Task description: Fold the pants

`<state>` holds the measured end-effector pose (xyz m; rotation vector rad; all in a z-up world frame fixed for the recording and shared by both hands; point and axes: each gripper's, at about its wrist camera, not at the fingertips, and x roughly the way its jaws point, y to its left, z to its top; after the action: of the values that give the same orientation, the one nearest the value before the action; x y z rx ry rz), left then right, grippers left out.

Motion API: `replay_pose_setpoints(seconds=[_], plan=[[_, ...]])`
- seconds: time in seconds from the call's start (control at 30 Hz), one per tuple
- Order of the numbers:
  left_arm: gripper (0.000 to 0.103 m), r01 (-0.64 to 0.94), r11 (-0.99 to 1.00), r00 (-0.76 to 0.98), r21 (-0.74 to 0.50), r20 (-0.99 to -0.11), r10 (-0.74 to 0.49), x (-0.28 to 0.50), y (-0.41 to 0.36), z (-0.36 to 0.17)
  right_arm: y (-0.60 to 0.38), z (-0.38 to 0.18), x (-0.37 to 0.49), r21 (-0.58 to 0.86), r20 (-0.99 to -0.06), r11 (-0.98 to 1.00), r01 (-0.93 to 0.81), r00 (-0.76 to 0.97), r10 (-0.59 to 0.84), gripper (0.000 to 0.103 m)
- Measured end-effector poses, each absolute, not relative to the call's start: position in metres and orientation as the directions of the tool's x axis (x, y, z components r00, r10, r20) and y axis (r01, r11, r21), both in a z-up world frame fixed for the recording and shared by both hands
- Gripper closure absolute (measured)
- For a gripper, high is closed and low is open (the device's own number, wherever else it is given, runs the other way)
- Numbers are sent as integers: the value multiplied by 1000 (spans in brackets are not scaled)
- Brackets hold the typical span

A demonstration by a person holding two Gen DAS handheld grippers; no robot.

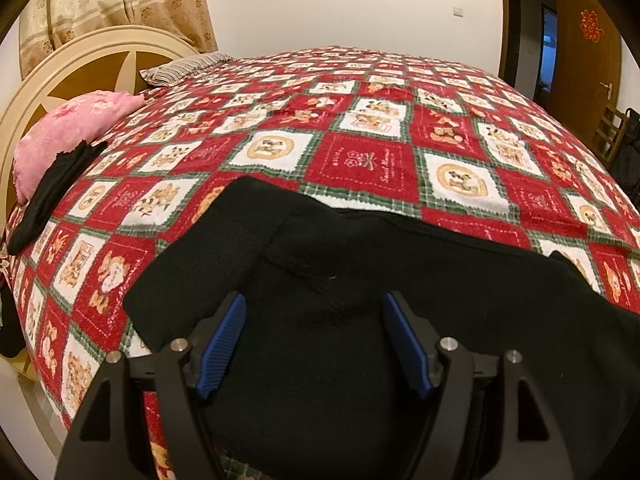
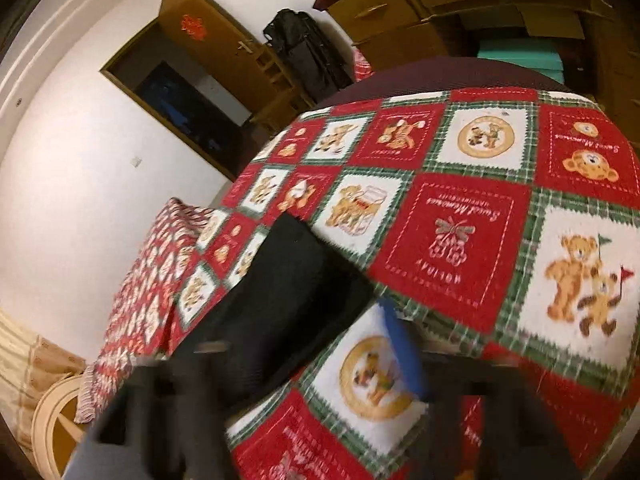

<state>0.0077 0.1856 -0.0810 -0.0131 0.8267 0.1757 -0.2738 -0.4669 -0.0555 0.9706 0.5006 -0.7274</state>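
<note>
L gripper (image 1: pixel 314 344) spread over black pants (image 1: pixel 360 280) — R blurred.

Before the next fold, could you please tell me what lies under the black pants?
The black pants lie on the red teddy-bear bedspread, which shows around them. Whatever sits directly beneath the fabric is covered.

Left hand-held gripper (image 1: pixel 314 344) jaws spread; right hand-held gripper (image 2: pixel 308 344) blurred.

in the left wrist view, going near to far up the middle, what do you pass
open left tool → black pants lying on the bed → red, white and green teddy-bear patchwork bedspread → plain white wall
</note>
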Motion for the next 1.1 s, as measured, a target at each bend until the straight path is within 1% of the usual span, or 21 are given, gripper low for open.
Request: replay_pose_setpoints(seconds=[0.1,0.17,0.3,0.33,0.37,0.43,0.5,0.6,0.67,0.73,0.87,0.93,0.97,1.0,1.03,1.07,1.1], plan=[[29,-162,985,650,56,-745,150,6,185,-77,-467,-67,-273,605,-672,322,728,684,-283,34],[29,-163,986,639,32,-758,130,3,187,-74,-465,-71,-267,600,-684,317,735,676,-274,34],[29,-142,990,629,-27,-774,69,0,180,-67,-464,-71,-240,563,-695,340,753,654,-299,34],[29,-124,992,637,-38,-769,50,-3,175,-63,-465,-70,-231,534,-708,348,771,632,-314,37],[29,-100,994,645,-44,-763,31,-5,167,-59,-465,-71,-223,507,-724,359,784,613,-316,57],[29,-61,997,655,-48,-755,4,-8,155,-53,-470,-76,-207,499,-752,379,779,607,-259,93],[29,-11,998,664,-55,-747,-33,-14,139,-46,-472,-68,-202,487,-741,418,767,616,-267,93],[29,79,996,673,-47,-734,-88,-19,113,-39,-464,-35,-212,464,-660,523,715,673,-334,94],[29,132,991,680,-32,-724,-114,-22,96,-35,-459,-23,-220,423,-645,567,707,674,-360,94],[29,177,984,684,-11,-718,-131,-24,79,-34,-461,-33,-225,386,-682,570,726,640,-353,94],[29,233,972,671,10,-725,-154,-24,55,-39,-472,-78,-226,396,-755,539,743,597,-269,94],[29,261,965,662,19,-731,-165,-23,43,-43,-475,-75,-233,434,-733,522,734,625,-269,92],[29,274,961,663,25,-729,-170,-22,37,-45,-476,-73,-234,435,-732,521,735,625,-271,85],[29,290,956,665,38,-727,-173,-21,31,-47,-476,-71,-236,418,-743,515,748,608,-281,81],[29,302,951,670,73,-725,-157,-18,22,-50,-477,-69,-239,402,-755,500,767,586,-293,71],[29,299,949,674,94,-725,-141,-15,18,-52,-476,-65,-244,389,-760,473,790,566,-319,64],[29,290,950,677,114,-726,-120,-10,15,-55,-471,-56,-251,374,-745,456,807,555,-370,64]])
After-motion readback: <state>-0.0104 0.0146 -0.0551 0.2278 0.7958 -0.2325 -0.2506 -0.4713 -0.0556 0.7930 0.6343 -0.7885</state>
